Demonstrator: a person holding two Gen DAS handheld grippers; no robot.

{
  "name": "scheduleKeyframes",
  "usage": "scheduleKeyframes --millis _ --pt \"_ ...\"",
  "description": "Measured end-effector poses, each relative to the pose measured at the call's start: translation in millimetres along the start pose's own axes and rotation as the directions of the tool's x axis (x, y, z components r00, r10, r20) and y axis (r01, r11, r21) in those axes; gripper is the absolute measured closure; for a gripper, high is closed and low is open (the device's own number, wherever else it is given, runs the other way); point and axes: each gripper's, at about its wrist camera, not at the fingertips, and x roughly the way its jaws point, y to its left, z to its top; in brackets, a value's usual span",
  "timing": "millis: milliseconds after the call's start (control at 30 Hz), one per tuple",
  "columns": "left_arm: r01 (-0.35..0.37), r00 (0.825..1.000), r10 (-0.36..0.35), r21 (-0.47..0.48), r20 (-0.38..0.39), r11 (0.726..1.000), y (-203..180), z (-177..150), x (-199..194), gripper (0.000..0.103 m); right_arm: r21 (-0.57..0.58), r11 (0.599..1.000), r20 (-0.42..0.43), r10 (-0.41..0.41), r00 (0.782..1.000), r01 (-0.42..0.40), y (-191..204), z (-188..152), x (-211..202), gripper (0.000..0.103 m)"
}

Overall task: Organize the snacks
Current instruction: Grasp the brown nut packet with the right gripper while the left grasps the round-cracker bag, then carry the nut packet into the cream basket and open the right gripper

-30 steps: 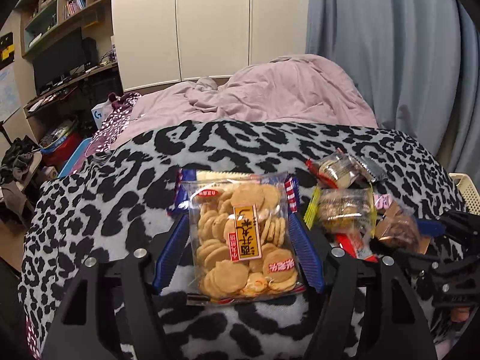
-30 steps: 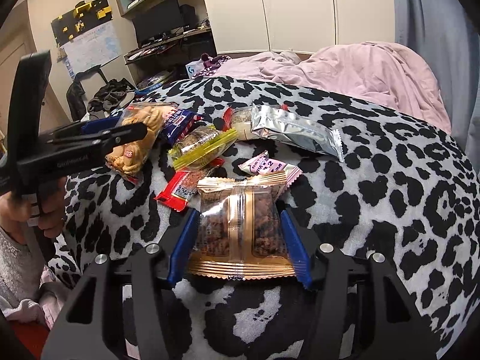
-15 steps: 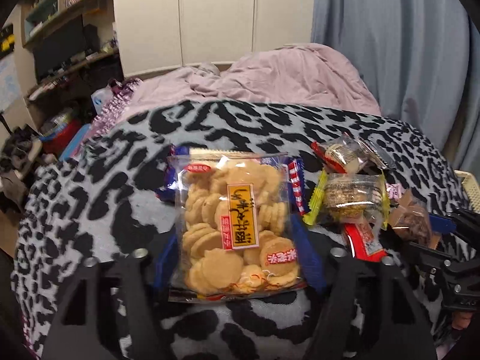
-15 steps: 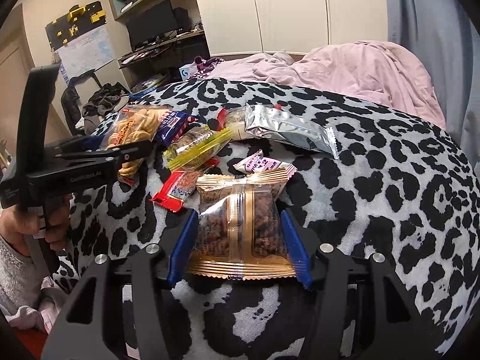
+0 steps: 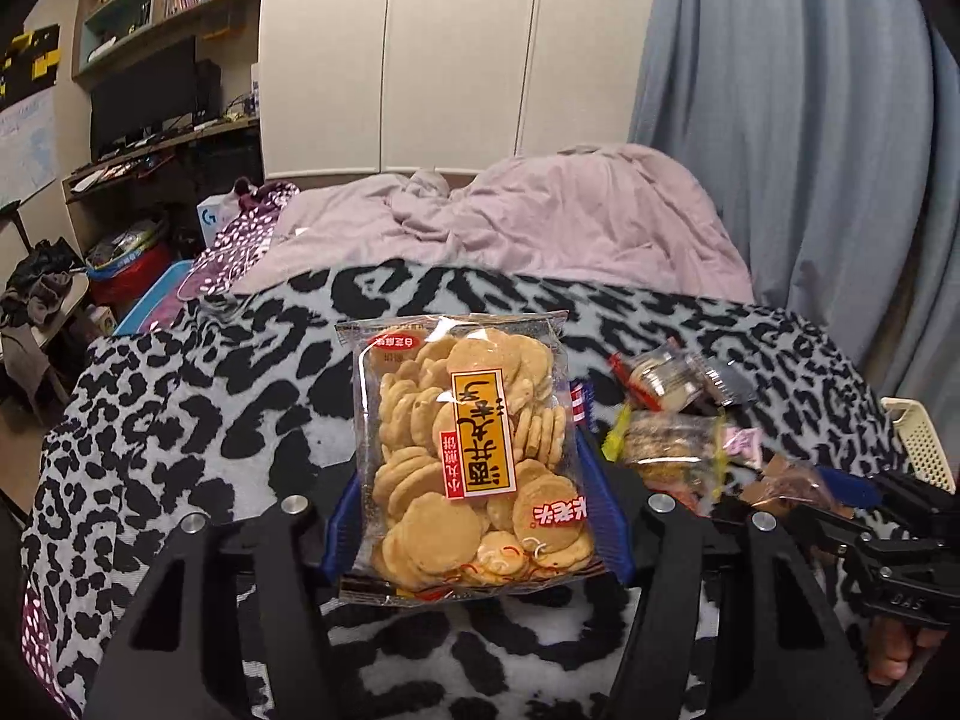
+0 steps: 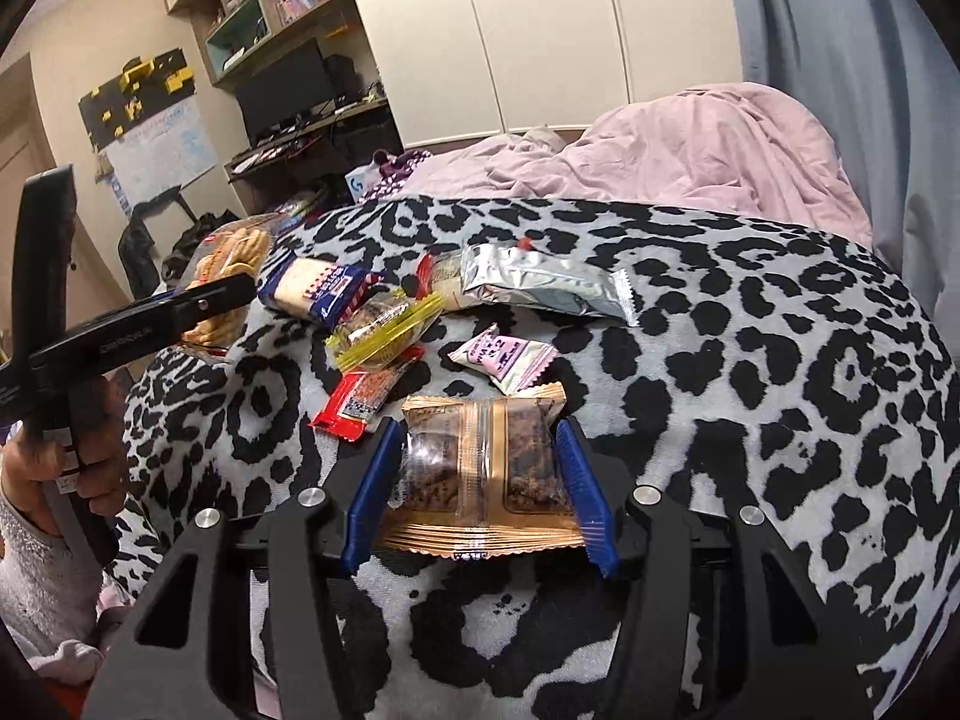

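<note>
Black-and-grey leopard-print blanket [image 6: 750, 360], pink duvet [image 6: 690, 150], blue-padded fingers [image 6: 372, 492] — perhaps a gold-brown snack wrapper [image 6: 480, 480].

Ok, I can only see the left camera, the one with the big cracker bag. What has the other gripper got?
Observer: The right gripper is shut on a gold cookie pack with two dark cookies inside.
Operator: What's hiding behind my cracker bag?
Observer: A blue biscuit packet lies on the spotted blanket, right beside your cracker bag.
Operator: And that silver bit, what is it?
Observer: A long silver pouch lying flat at the far side of the pile.
</note>
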Motion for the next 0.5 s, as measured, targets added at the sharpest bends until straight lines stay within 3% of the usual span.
scheduleKeyframes --millis 500 --pt "0.063 0.996 -0.066 0.062 0.056 0.996 -38 8 -29 0.041 0.099 0.995 0.109 -0.045 0.993 0.035 -30 -9 -51 0.048"
